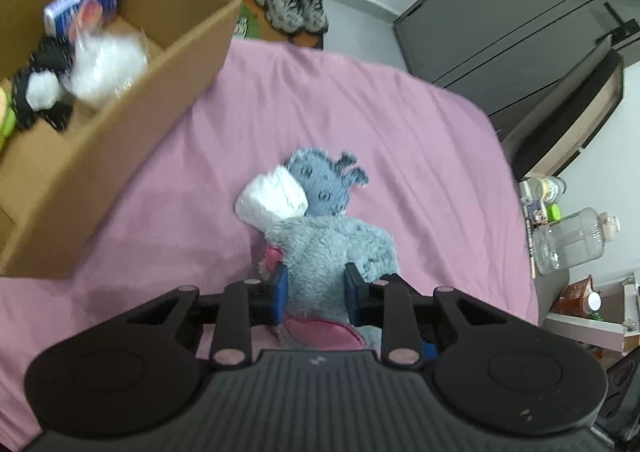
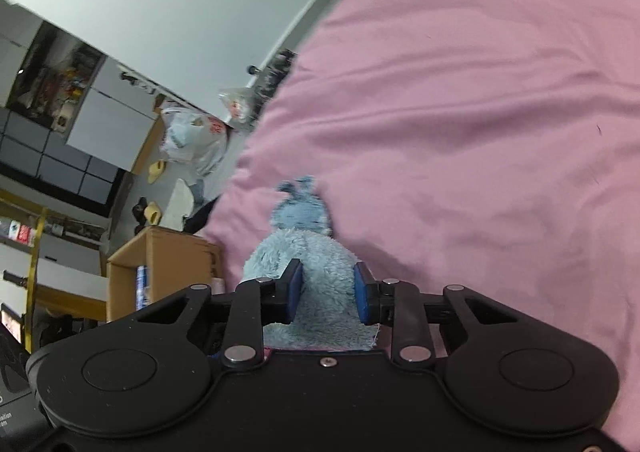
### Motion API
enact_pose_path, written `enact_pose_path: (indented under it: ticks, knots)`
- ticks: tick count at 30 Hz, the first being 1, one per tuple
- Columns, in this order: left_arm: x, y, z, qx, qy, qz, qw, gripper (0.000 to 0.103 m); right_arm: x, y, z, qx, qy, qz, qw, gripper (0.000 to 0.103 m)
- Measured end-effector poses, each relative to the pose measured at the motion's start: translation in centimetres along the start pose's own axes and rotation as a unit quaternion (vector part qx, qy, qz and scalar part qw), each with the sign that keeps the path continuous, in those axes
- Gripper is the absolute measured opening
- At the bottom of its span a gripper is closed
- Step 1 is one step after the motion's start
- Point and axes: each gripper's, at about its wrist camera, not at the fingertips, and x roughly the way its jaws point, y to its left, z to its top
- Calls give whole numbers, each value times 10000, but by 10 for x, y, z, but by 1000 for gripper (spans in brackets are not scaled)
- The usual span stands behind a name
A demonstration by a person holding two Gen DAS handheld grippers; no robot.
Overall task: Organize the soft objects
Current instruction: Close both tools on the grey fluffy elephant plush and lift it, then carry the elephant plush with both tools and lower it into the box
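both grippers, left point(image 1: 316, 288) and right point(image 2: 327, 290), clamped on blue plush point(image 1: 332, 240) (over pink sheet point(image 1: 420, 156))

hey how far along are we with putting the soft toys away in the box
Partly done. The cardboard box already holds a black-and-white plush, a white fluffy item and a blue package. In hand: the left gripper and right gripper are both clamped on the blue-grey plush donkey, above the pink bedsheet. Left: getting it into the box.
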Motion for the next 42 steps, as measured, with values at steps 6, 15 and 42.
enact_pose_path:
  ticks: [6, 15, 42]
  knots:
    - [-39, 5, 14, 113, -322, 35, 9994, 27, -6, 36, -6, -308, -52, 361, 9989, 27]
    - [-92, 23, 32, 206, -669, 92, 9975, 27, -16, 86, -19, -783, -116, 641, 9948, 27]
    - [-160, 98, 63, 9, -1057, 219, 9942, 27, 4, 176, -68, -1501, 105, 910, 9844, 27]
